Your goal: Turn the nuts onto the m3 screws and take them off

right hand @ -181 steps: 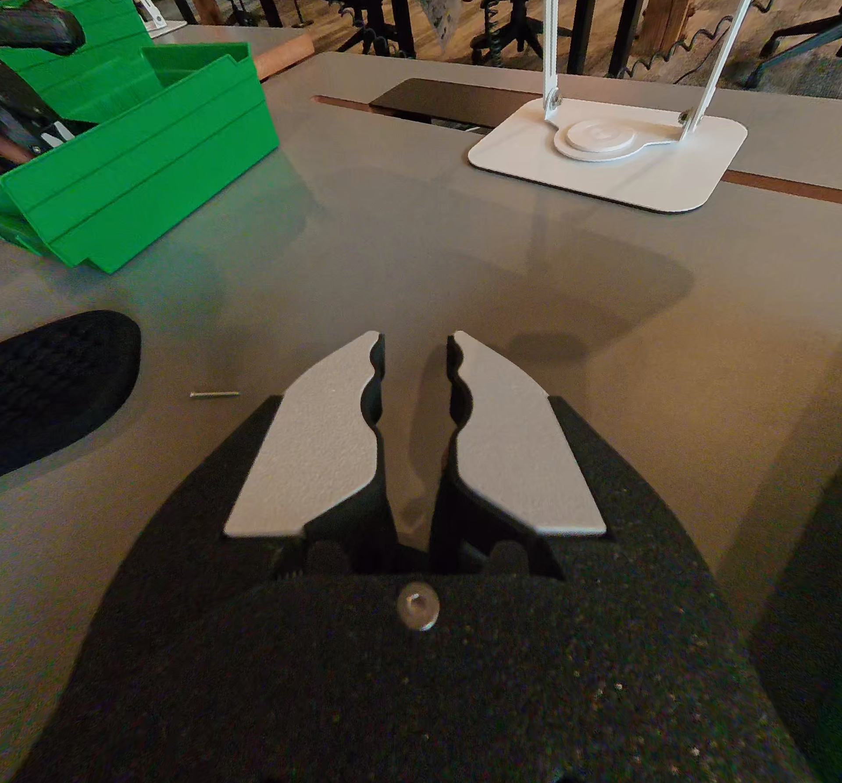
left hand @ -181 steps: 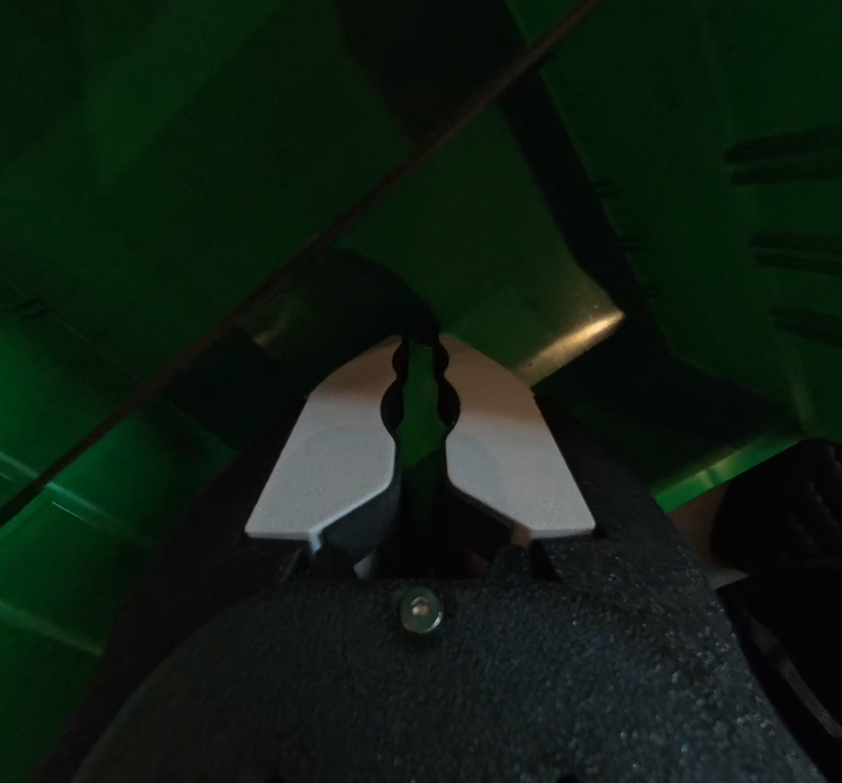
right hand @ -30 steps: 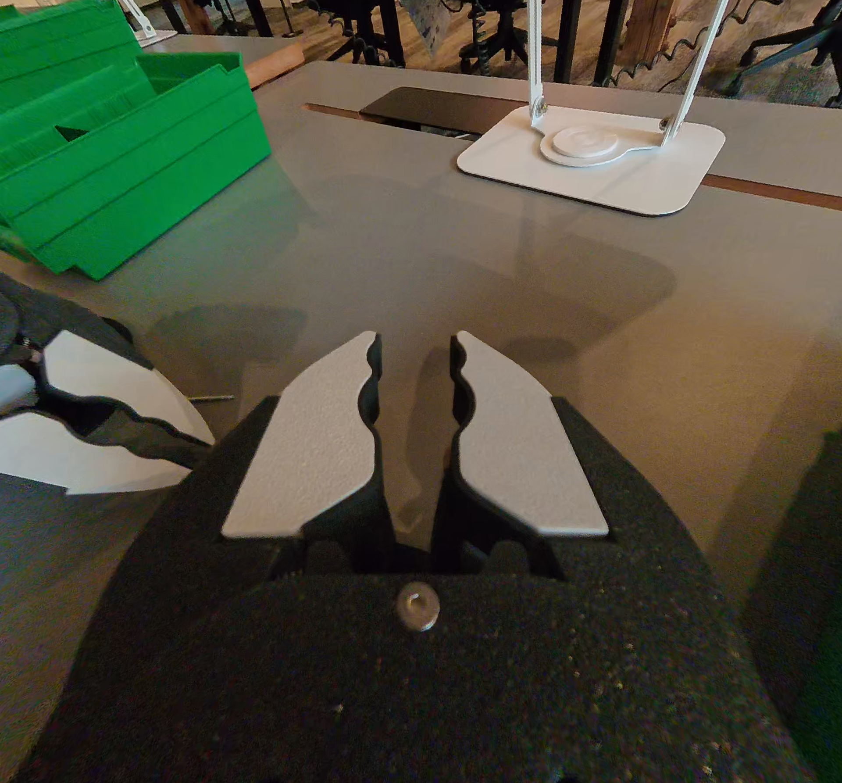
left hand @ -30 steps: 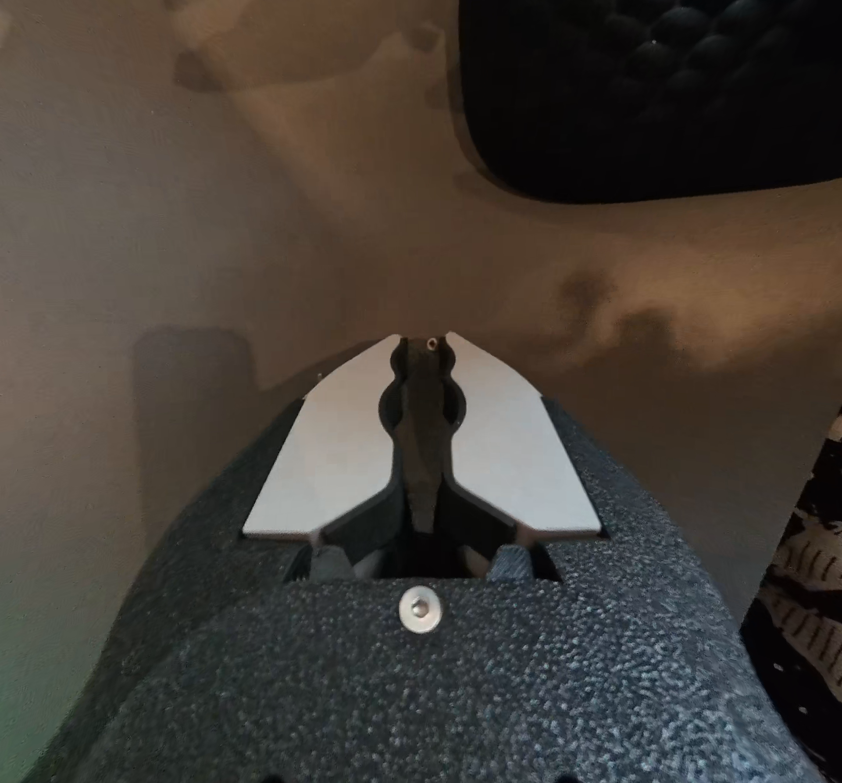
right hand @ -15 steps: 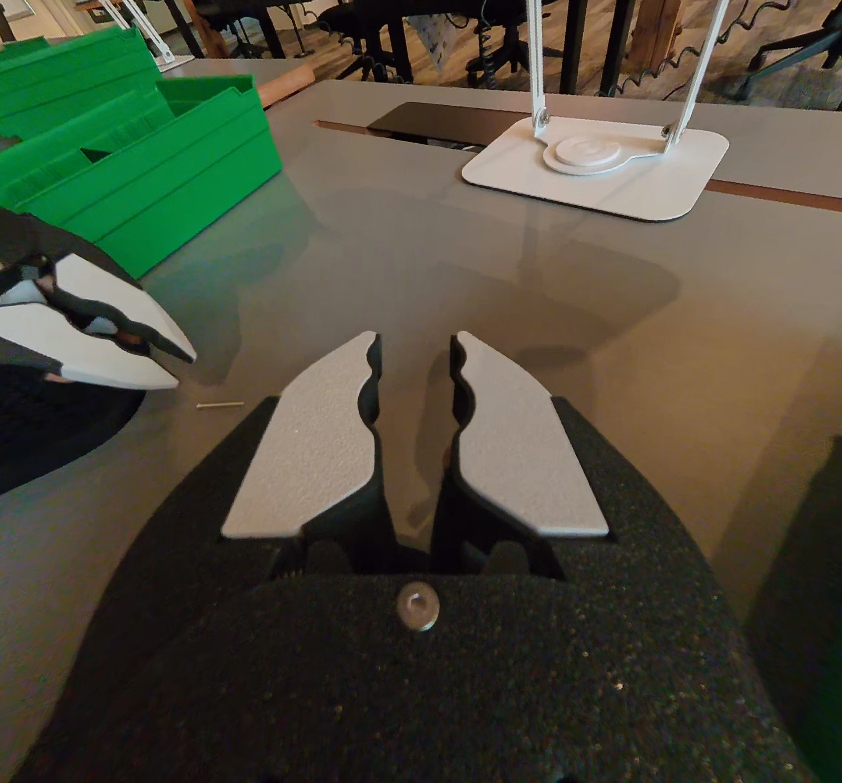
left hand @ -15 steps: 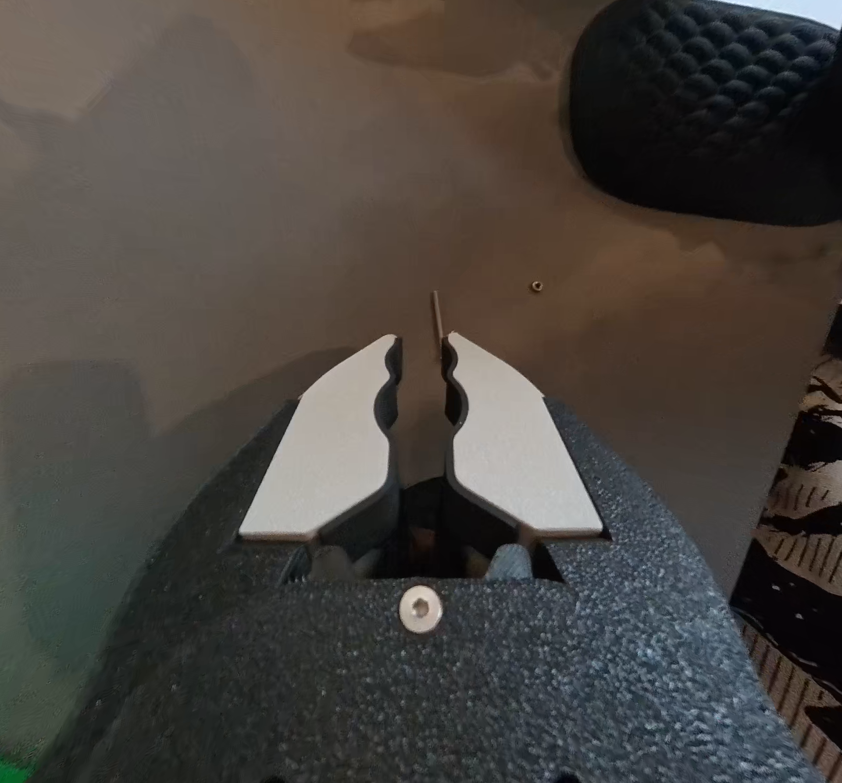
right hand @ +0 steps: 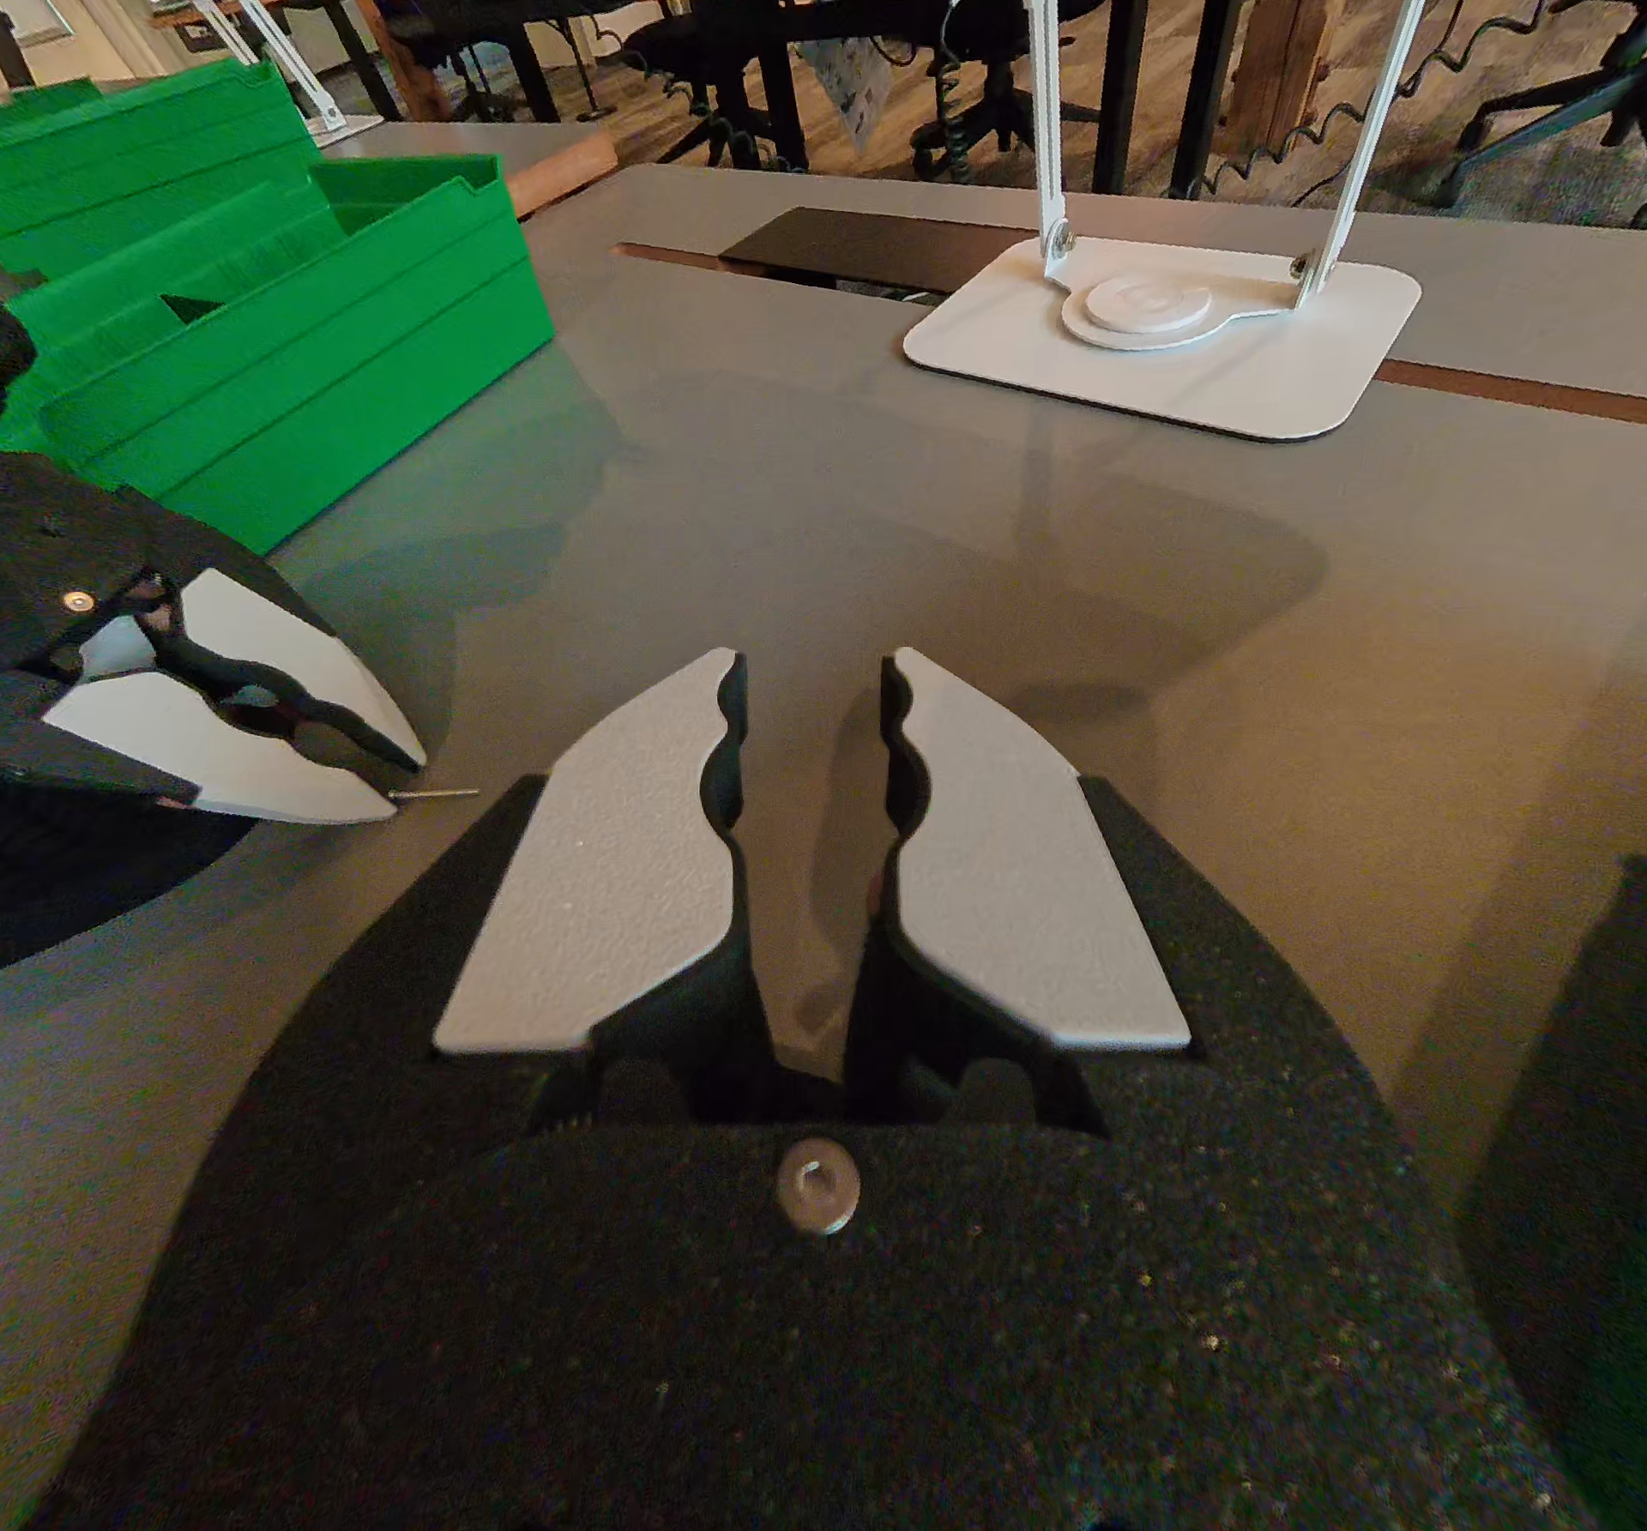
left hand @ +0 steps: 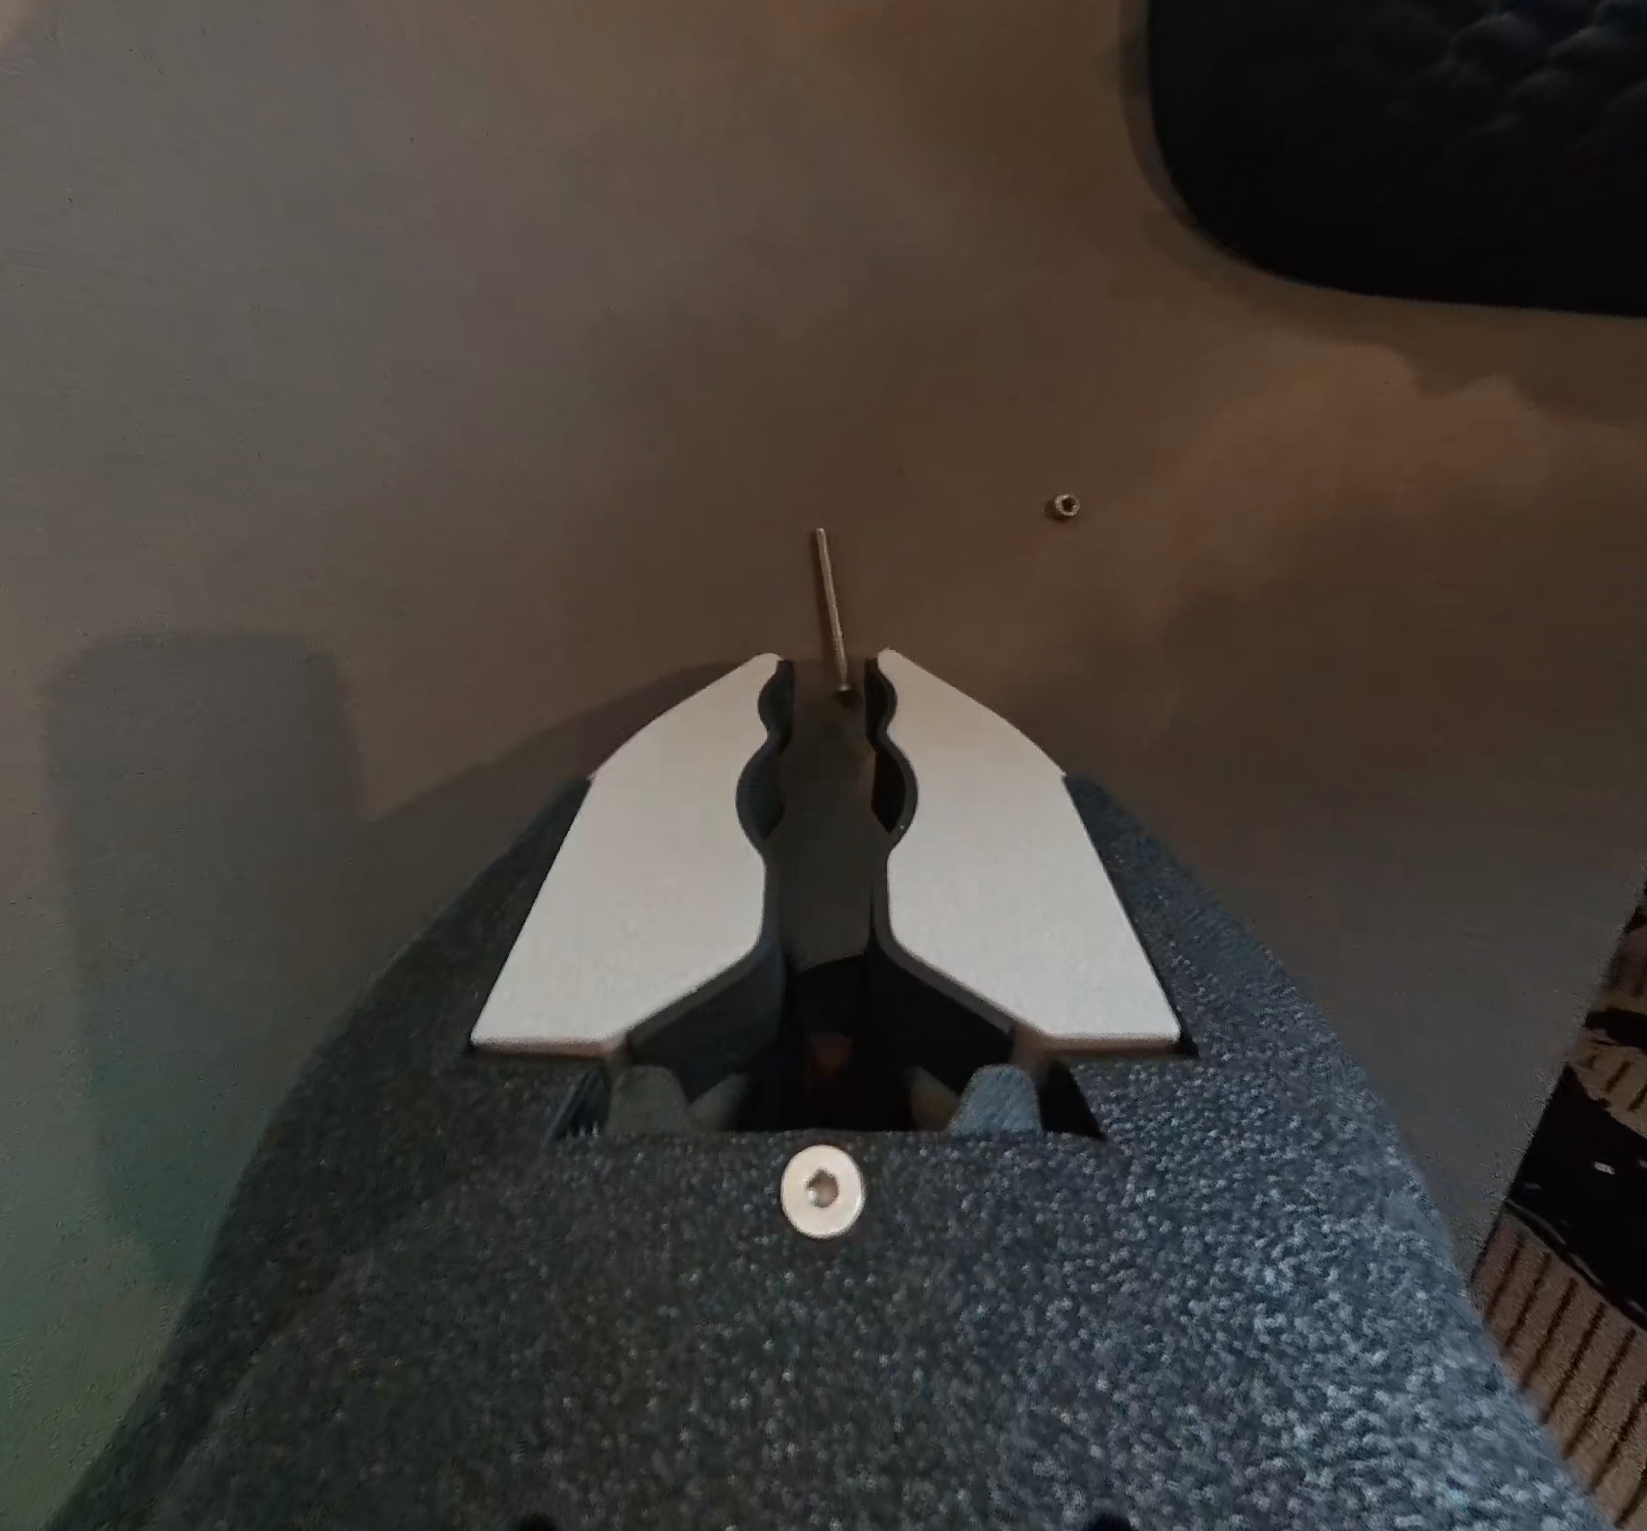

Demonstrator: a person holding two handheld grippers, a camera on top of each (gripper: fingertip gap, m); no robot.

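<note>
The screw (left hand: 831, 615) is being straddled by the part-open left gripper (left hand: 827, 673), ungripped; the right gripper (right hand: 811, 668) is being held open, empty.

Counter (right hand: 891, 561) smooth, semi-gloss grey; screw (left hand: 829, 606) and nut (left hand: 1061, 505) bare metal; bins (right hand: 267, 383) glossy green plastic; lamp base (right hand: 1159, 365) matt white metal.

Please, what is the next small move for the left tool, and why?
Probably close the left tool on the screw. The screw lies flat on the table with its head end between the open fingertips, not yet pinched. The nut lies apart, to the right.
</note>
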